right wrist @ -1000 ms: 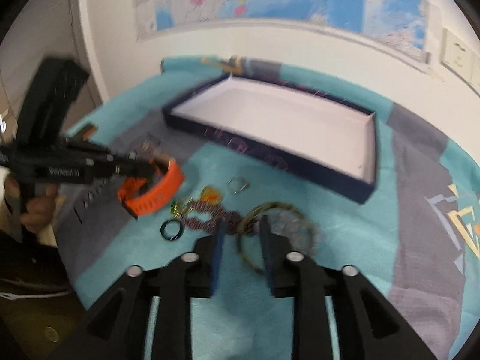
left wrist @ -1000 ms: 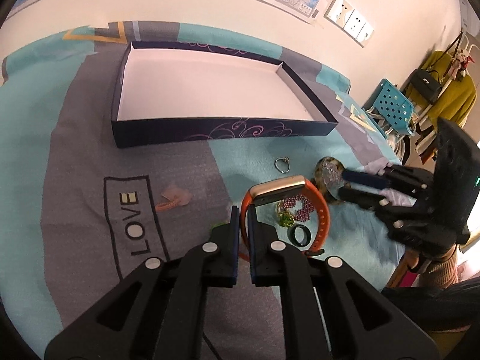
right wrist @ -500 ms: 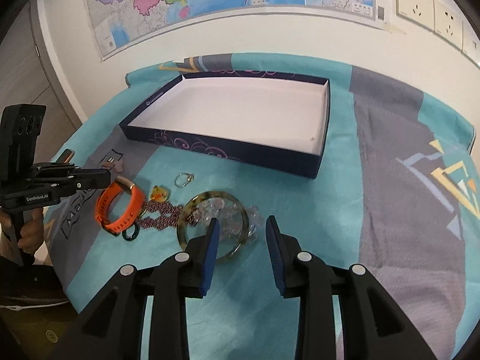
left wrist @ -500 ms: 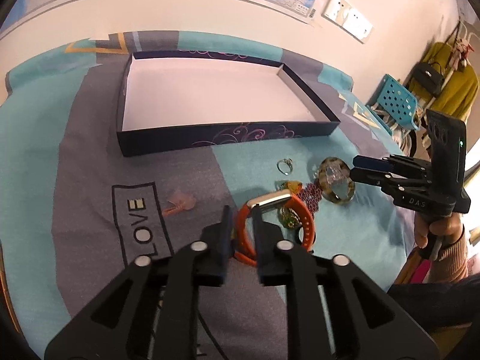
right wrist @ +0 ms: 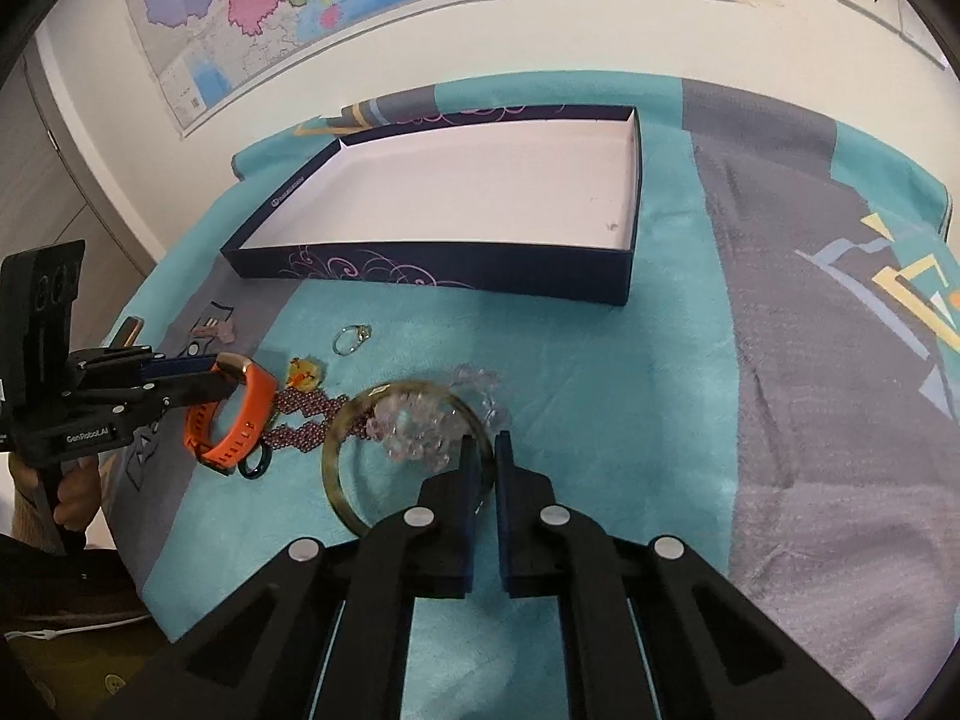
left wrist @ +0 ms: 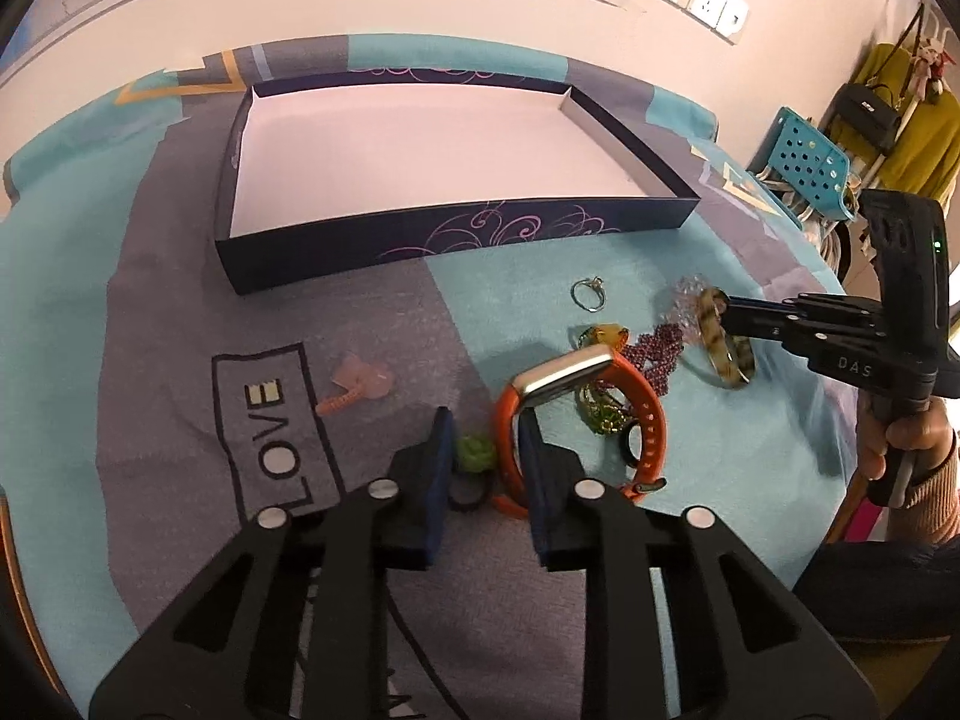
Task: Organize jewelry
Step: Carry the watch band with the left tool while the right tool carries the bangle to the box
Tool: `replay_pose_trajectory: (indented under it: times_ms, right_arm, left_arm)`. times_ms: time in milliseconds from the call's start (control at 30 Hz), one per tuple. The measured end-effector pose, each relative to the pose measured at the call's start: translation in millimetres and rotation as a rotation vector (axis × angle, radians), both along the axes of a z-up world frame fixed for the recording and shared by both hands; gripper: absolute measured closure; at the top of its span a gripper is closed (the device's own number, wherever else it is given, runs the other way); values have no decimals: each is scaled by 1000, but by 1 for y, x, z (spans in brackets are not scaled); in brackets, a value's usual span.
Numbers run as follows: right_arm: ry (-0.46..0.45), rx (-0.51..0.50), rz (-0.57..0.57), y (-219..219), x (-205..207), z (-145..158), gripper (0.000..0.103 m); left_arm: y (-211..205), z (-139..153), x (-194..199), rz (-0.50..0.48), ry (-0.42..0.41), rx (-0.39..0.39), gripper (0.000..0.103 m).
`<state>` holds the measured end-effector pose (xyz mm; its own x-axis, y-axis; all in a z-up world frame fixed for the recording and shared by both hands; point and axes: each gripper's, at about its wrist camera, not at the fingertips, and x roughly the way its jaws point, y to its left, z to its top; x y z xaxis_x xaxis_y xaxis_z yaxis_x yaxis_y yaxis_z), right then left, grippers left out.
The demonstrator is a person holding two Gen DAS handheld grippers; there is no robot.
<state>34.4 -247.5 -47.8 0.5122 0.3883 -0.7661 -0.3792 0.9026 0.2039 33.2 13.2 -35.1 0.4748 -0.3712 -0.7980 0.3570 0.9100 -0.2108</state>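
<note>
Right jaws now pinch the bangle (right wrist: 360, 450); map (right wrist: 288, 6) right-view only.

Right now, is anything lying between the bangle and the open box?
Nothing visible does. The bangle, pinched at its rim by the right hand-held gripper, faces bare cloth up to the box; the silver ring lies off to the left.

Right tool (right wrist: 485, 455) just clamped onto bangle (right wrist: 336, 468) rim.

"LOVE" on blanket (left wrist: 282, 456), nr left edge; "DAS" on right gripper (left wrist: 729, 318); "GenRobot.AI" on left gripper (right wrist: 231, 381).
</note>
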Motion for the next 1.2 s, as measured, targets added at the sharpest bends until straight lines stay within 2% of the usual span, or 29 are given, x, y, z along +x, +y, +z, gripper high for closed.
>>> replay_pose_trajectory:
  times_ms: [167, 300, 333, 500, 533, 567, 633, 733, 900, 933, 1033, 1200]
  right_arm:
    - [-43, 15, -6, -6, -4, 14, 98]
    - [-72, 37, -3, -8, -4, 25, 98]
    - [-80, 41, -1, -8, -4, 27, 98]
    - [-99, 51, 4, -6, -2, 33, 98]
    - [-98, 53, 8, -5, -2, 33, 98]
    - [-96, 55, 12, -4, -2, 32, 98]
    - [-90, 52, 19, -2, -2, 30, 98]
    - [-82, 54, 23, -1, -1, 27, 98]
    - [-72, 56, 25, 1, -1, 23, 98]
    - [-72, 56, 25, 2, -1, 23, 98]
    - [-70, 56, 27, 2, -1, 22, 98]
    - [-70, 59, 20, -1, 2, 23, 98]
  left_arm:
    - [-7, 3, -3, -1, -32, 51, 85]
    - [-5, 9, -5, 1, -40, 27, 87]
    - [-3, 11, -5, -2, -40, 10, 97]
    - [0, 17, -5, -6, -50, -3, 102]
    - [0, 16, -5, -14, -41, -10, 98]
    - [1, 14, -6, -30, -29, -26, 89]
    - [0, 12, -9, -40, -33, -26, 81]
    - [-5, 11, -15, -72, -54, 7, 77]
    - [-11, 9, -9, -94, -68, 51, 76]
    - [-12, 8, -6, -97, -64, 57, 77]
    - [-15, 1, 3, -105, -28, 82, 93]
    - [-20, 4, 2, -108, -48, 123, 96]
